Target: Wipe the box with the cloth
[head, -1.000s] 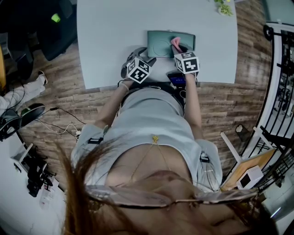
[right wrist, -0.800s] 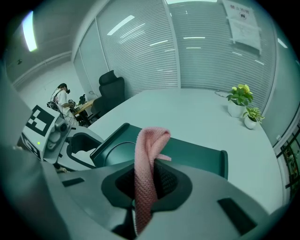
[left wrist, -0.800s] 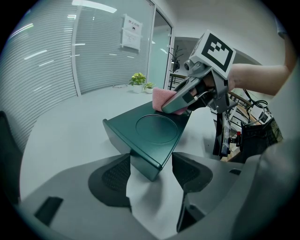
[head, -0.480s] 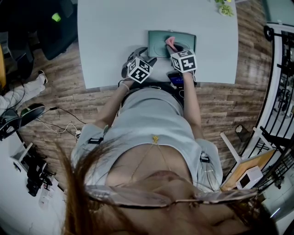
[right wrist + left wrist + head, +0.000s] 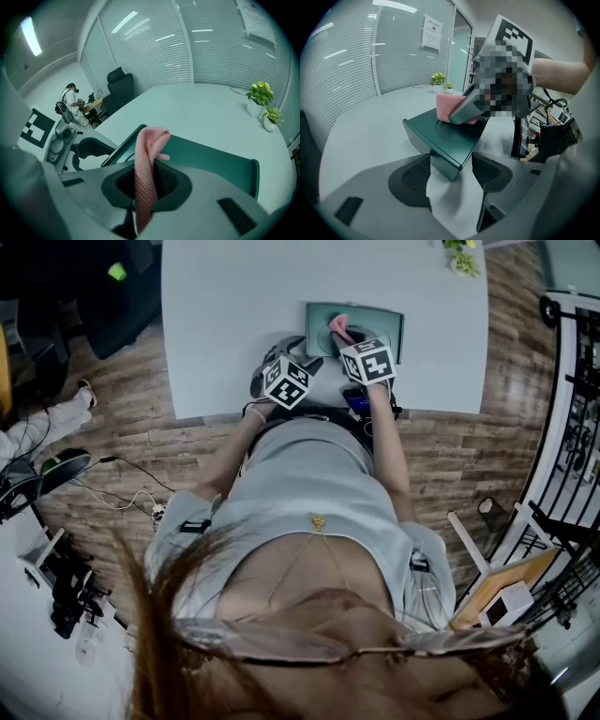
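A flat dark green box (image 5: 354, 322) lies on the pale table (image 5: 234, 296) near its front edge. My right gripper (image 5: 349, 337) is shut on a pink cloth (image 5: 337, 326), which rests on the box's left half. In the right gripper view the cloth (image 5: 147, 168) hangs pinched between the jaws over the box (image 5: 220, 161). My left gripper (image 5: 281, 351) stands open at the box's near left corner; in the left gripper view that corner of the box (image 5: 449, 146) sits between its fingertips (image 5: 454, 176), while the cloth (image 5: 451, 107) lies further back.
Small potted plants (image 5: 459, 256) stand at the table's far right corner, also the plants (image 5: 261, 104) in the right gripper view. A dark office chair (image 5: 119, 84) stands beyond the table. Wooden floor with cables (image 5: 131, 493) lies to the left.
My right gripper has dragged the pink cloth leftwards across the box top. The left gripper has stayed at the box's corner.
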Tool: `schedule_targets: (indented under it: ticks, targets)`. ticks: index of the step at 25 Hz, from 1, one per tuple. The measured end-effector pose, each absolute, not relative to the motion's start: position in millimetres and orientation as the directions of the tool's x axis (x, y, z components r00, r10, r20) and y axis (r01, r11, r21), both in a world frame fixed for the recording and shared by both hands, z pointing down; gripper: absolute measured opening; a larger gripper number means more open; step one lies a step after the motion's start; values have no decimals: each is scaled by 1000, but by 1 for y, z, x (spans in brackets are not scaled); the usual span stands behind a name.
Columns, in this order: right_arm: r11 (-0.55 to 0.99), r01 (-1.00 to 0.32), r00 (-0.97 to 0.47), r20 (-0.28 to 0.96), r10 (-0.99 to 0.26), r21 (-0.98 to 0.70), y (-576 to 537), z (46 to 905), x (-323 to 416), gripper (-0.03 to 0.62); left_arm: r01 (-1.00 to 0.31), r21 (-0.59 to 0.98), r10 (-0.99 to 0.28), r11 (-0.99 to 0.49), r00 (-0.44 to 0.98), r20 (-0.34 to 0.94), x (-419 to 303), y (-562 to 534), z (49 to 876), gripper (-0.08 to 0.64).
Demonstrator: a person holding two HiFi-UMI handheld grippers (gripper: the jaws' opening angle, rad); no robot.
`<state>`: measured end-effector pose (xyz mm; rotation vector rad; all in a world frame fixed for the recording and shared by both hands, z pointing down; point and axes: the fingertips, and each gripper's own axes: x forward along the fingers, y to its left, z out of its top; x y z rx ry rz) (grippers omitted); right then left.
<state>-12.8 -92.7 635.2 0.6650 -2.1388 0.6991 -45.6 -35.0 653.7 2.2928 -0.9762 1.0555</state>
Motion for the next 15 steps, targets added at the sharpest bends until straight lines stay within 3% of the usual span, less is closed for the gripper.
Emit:
schedule_targets:
  ticks: [15]
  targets:
    - [774, -564, -599, 788, -144, -288, -74, 634, -53, 41, -746, 94, -417, -659, 467, 780, -44, -36, 654, 292]
